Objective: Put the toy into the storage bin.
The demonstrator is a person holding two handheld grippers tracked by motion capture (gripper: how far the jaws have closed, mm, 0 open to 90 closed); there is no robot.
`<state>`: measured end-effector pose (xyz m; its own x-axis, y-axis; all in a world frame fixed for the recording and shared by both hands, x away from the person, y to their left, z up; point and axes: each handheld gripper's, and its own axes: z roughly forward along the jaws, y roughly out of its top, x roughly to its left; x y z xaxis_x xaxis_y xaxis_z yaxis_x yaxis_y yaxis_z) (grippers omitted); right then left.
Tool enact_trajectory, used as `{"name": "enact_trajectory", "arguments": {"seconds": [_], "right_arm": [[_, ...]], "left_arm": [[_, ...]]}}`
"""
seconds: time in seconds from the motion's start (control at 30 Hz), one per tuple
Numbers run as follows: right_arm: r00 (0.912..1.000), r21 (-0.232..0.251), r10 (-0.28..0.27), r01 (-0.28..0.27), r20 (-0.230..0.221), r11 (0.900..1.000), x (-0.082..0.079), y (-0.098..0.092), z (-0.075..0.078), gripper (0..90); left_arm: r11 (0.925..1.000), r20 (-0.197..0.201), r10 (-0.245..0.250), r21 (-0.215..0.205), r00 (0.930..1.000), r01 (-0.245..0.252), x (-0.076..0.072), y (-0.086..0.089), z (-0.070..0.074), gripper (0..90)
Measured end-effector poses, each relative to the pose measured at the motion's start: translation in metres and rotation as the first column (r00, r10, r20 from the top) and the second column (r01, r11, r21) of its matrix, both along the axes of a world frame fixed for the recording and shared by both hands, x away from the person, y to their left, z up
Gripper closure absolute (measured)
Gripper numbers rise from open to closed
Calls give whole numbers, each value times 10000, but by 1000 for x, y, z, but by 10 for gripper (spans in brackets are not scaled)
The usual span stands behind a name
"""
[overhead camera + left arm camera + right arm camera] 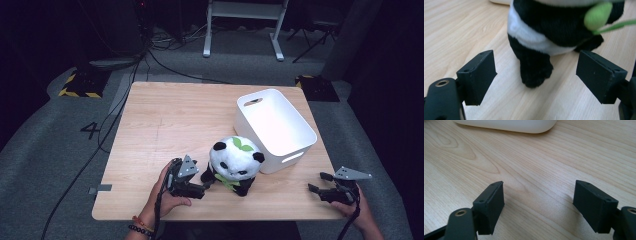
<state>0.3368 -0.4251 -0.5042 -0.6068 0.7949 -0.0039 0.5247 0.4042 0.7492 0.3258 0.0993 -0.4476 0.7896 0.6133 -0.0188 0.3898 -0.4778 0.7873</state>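
A plush panda (235,162) with green leaves on its head sits upright near the table's front, touching the white bin (248,131) behind it. My left gripper (205,187) lies just left of the toy, held by a hand, its tips at the panda's near paw. In the left gripper view the panda's black leg (535,71) lies just beyond the tips of my left gripper (536,72); the jaws stand wide and the pads (482,75) touch nothing. My right gripper (318,183) rests open at the front right edge; in its own view my right gripper (539,202) has only bare wood between the jaws.
The wooden table (165,125) has free room across its left and far parts. The bin's rounded bottom edge (506,125) lies ahead of the right gripper. Cables and a desk frame (245,25) stand on the grey floor beyond the table.
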Motion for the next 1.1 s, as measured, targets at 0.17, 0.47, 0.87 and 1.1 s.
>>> {"name": "enact_trajectory", "arguments": {"seconds": [0.17,0.47,0.87,1.1], "right_arm": [[10000,-20,-9,9,2,10000,0,0,0,249],[10000,-18,-7,7,2,10000,0,0,0,249],[10000,-3,-9,9,-3,10000,0,0,0,249],[10000,12,-11,11,-4,10000,0,0,0,249]], "left_arm": [[9989,-253,-463,81,9986,465,3,-13,7,158],[9895,-547,-1438,33,9881,1442,13,-33,3,150],[9917,-61,-1266,227,9919,1267,16,-39,-5,355],[9891,359,-1281,781,9911,1250,13,-43,-10,766]]}}
